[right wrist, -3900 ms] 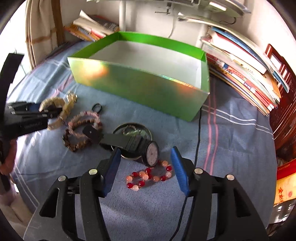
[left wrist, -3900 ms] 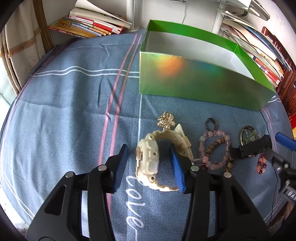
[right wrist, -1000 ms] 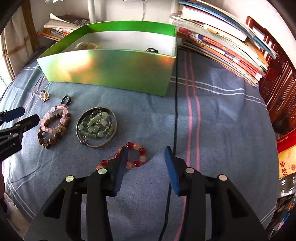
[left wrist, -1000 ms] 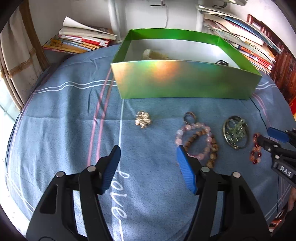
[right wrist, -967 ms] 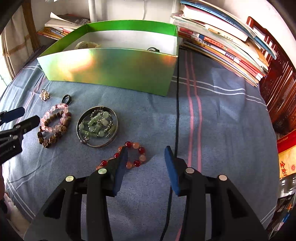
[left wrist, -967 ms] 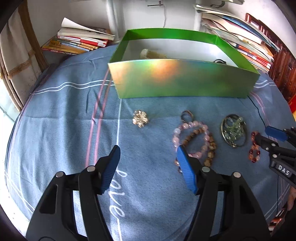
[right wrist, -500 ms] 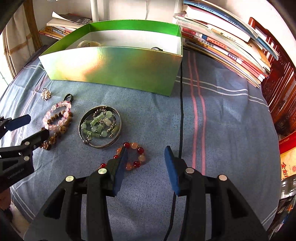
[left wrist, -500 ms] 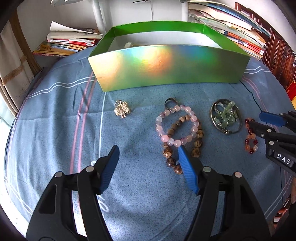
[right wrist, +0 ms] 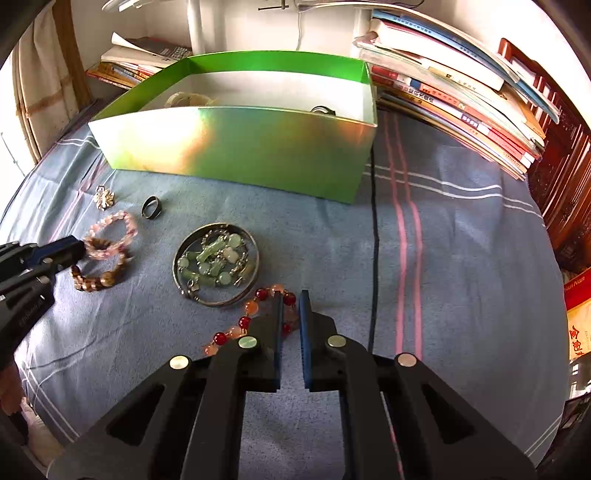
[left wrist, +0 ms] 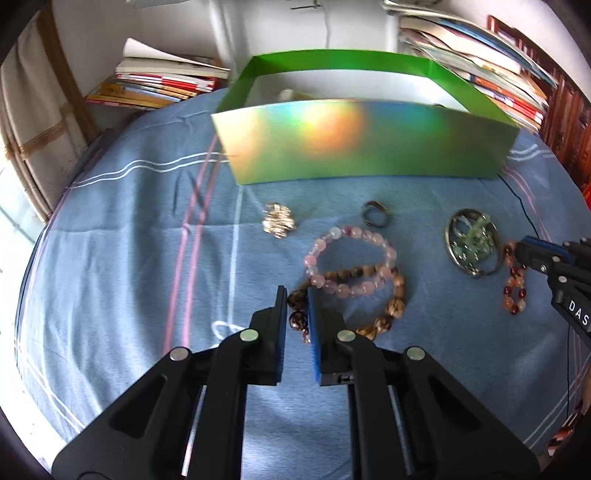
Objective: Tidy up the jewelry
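Observation:
My left gripper point(left wrist: 297, 306) is shut on the brown bead bracelet point(left wrist: 391, 306), which lies on the blue cloth tangled with a pink bead bracelet point(left wrist: 347, 254). My right gripper point(right wrist: 290, 306) is shut on the red and orange bead bracelet point(right wrist: 247, 317). The green box point(right wrist: 236, 144) stands behind, with a cream watch point(right wrist: 184, 99) and a dark item point(right wrist: 322, 109) inside. A metal bangle holding green jade beads point(right wrist: 216, 264), a dark ring point(right wrist: 151, 207) and a gold brooch point(right wrist: 104, 197) lie loose on the cloth.
Stacks of books point(right wrist: 454, 85) lie at the right and behind the box at the left point(left wrist: 162, 85). A black cable point(right wrist: 373, 236) runs across the cloth right of the box. A white post point(right wrist: 197, 26) stands behind the box.
Both grippers moved down and closed, the left on the brown bracelet, the right on the red and orange bracelet. Before that the watches went from the cloth into the box.

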`<action>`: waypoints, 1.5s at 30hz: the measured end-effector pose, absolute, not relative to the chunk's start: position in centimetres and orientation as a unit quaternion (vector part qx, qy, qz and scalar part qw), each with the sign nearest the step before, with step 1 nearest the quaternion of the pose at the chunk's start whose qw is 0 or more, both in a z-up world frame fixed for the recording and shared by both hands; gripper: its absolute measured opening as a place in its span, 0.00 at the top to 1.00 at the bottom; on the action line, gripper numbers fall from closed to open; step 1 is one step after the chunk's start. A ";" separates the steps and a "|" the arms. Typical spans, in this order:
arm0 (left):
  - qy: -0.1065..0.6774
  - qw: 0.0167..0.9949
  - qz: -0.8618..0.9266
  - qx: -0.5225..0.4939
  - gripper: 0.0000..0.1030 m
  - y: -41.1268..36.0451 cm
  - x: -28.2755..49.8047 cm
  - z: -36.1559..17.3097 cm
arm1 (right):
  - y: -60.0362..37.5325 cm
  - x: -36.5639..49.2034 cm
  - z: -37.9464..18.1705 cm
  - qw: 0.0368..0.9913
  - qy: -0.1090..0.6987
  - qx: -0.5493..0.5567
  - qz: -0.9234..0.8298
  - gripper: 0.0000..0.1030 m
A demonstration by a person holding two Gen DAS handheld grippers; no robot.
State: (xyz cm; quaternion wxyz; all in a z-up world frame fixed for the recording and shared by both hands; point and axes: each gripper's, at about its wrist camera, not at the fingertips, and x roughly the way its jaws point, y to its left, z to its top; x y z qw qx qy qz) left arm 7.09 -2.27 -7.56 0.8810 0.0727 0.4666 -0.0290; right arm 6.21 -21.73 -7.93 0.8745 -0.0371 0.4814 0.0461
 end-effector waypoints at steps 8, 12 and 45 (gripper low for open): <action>0.429 0.902 -0.008 0.051 0.89 0.0 6.7 -4.8 | -21.8 6.0 -7.6 0.879 0.474 -0.027 0.039 0.92; 0.423 0.905 0.014 0.034 0.89 2.0 6.9 -4.1 | -22.4 5.9 -7.0 0.885 0.464 -0.023 0.027 0.92; 0.479 0.876 0.059 0.006 0.66 5.6 9.2 -8.1 | -22.2 6.5 -7.8 0.870 0.491 -0.015 0.041 0.78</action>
